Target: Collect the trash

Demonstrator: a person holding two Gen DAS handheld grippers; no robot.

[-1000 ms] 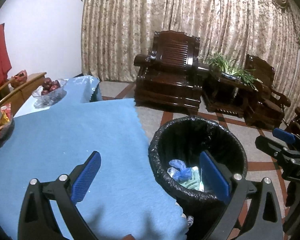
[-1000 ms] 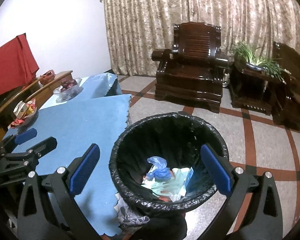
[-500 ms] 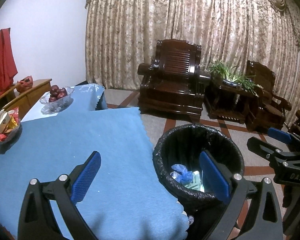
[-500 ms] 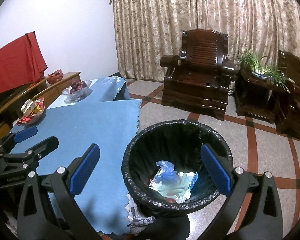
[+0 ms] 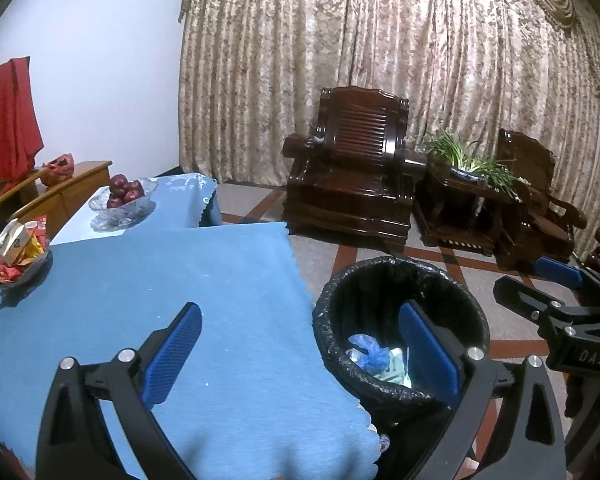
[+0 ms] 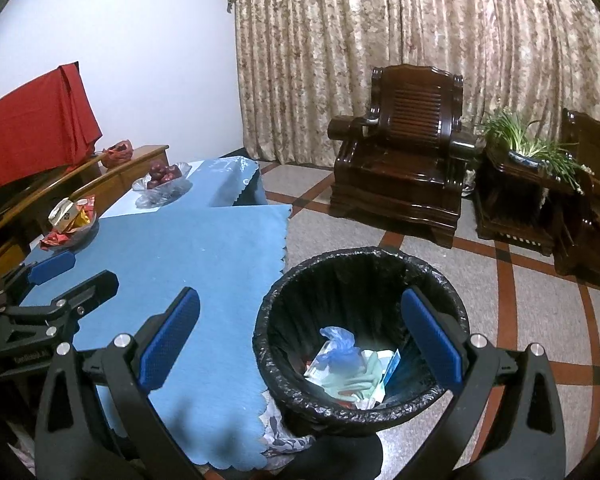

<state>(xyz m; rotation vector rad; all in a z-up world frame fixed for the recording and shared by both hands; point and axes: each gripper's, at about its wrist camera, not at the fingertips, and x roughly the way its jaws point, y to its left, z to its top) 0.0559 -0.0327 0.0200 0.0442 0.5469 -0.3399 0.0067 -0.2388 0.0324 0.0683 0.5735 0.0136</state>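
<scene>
Both the left gripper [image 5: 298,354] and the right gripper [image 6: 300,338] were held wide apart and empty. The trash [image 6: 350,368], judged light, soft and crumpling, lay inside the bin [image 6: 440,276] beside the worktop [image 6: 204,256]; a pinch at the knotted blue bag [image 6: 340,350] was judged best.
</scene>
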